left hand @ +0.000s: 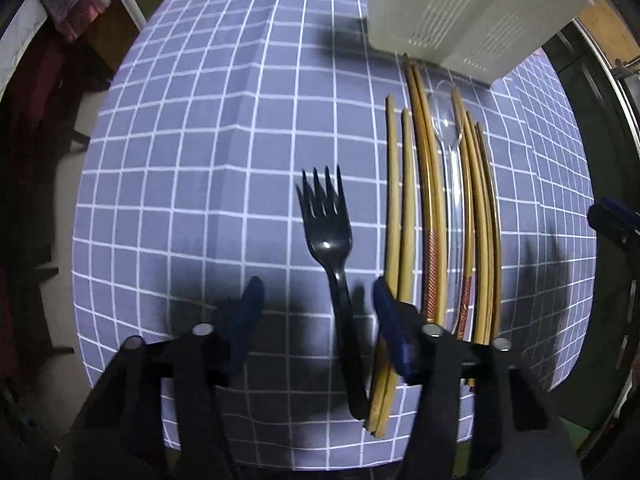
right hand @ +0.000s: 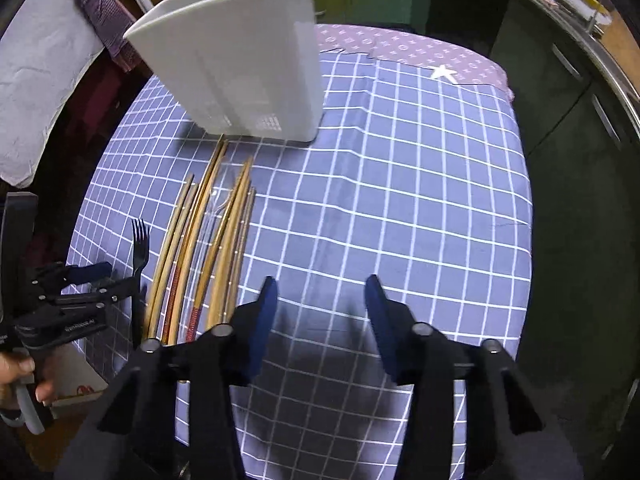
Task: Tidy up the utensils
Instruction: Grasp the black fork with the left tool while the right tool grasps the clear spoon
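Left gripper (left hand: 318, 296): jaws spread wide, holding nothing; the two blue fingers (left hand: 250, 304) straddle the fork's handle without touching it.
Right gripper (right hand: 322, 300): jaws equally wide apart, nothing between them, poised over bare cloth to the right of the utensil row.
Black fork (left hand: 326, 232): glossy black plastic, four tines pointing away from the left gripper, handle running back between its fingers; in the right wrist view it (right hand: 140, 240) lies far to the left, beside the left gripper (right hand: 86, 280).
Chopsticks (left hand: 436, 208): a bundle of tan bamboo sticks just right of the left gripper's right finger, lying parallel to the fork; two carry red-patterned bands near the close end. From the right gripper they (right hand: 208, 240) fan forward and left.
Clear spoon (left hand: 446, 120): transparent plastic, bowl end far from the gripper, lying among the chopsticks.
White holder (right hand: 240, 64): tall cream plastic container with slotted walls and a divider, standing ahead of the left gripper, beyond the chopstick tips (left hand: 464, 12).
Tablecloth (right hand: 400, 200): blue-grey with a white grid, creased.
Writing: small print on the left gripper's body in the right wrist view, too blurred to read.
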